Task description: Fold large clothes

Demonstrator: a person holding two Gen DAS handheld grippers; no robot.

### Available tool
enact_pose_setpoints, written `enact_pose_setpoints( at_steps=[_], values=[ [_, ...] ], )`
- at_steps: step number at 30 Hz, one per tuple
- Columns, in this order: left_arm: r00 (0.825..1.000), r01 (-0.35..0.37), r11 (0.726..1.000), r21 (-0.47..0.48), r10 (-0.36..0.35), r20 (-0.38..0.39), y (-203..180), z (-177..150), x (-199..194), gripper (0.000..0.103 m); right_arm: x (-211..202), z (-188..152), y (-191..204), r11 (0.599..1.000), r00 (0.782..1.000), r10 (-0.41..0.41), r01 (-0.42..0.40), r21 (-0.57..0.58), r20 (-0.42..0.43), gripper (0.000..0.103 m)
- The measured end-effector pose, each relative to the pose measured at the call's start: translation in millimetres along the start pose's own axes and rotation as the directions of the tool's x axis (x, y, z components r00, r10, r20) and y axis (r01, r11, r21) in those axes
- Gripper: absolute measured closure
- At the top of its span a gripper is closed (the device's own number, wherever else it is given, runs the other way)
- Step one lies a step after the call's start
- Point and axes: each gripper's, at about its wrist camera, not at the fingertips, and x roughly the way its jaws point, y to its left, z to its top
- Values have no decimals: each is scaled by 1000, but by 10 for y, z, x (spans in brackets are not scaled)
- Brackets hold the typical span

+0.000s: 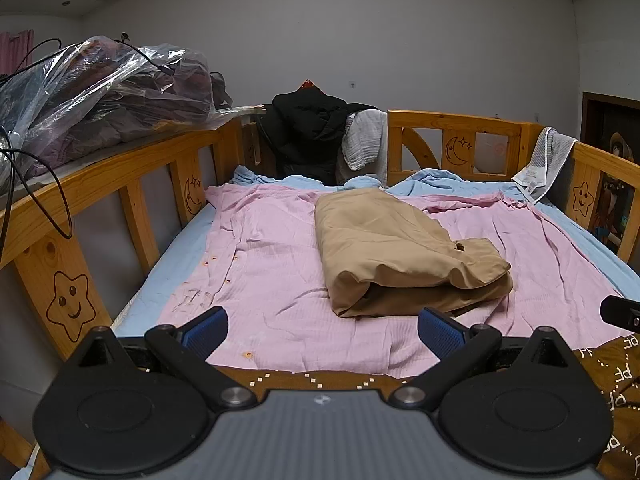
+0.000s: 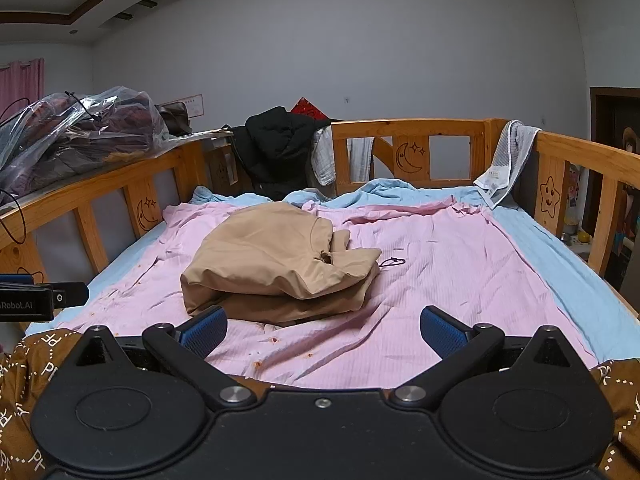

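A tan garment [image 1: 400,256] lies folded into a thick bundle on a pink sheet [image 1: 272,280] in the middle of the bed. It also shows in the right wrist view [image 2: 276,268], with a dark drawstring [image 2: 392,262] trailing from its right side. My left gripper [image 1: 322,334] is open and empty, held above the near edge of the bed, in front of the bundle. My right gripper [image 2: 322,334] is open and empty too, just in front of the bundle's near edge. Neither touches the cloth.
A wooden rail [image 1: 120,168] with star and moon carvings rings the bed. A black jacket [image 1: 308,136] and grey towels [image 2: 508,160] hang over the far rail. A plastic bag of clothes [image 1: 100,92] sits on the left ledge. A brown patterned blanket [image 2: 24,376] lies at the near edge.
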Motion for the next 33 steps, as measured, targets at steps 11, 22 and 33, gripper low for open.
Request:
enact_pose_setpoints(
  at_steps=[11,22,33],
  values=[
    [1000,-11,1000,4,11,-8,-19,4,-12,0,13,-16,-2,1000,1000,-1,1,2,-4,1],
    [1000,-7,1000,30,8,-21,-84,-20,-45,0,34,-42,7,1000,1000,-3,3,2,-16,1],
    [1000,-11,1000,21,12,-27,-67,-18,-40,0,41,-42,11,1000,1000,-3,3,1,-22,1]
  ],
)
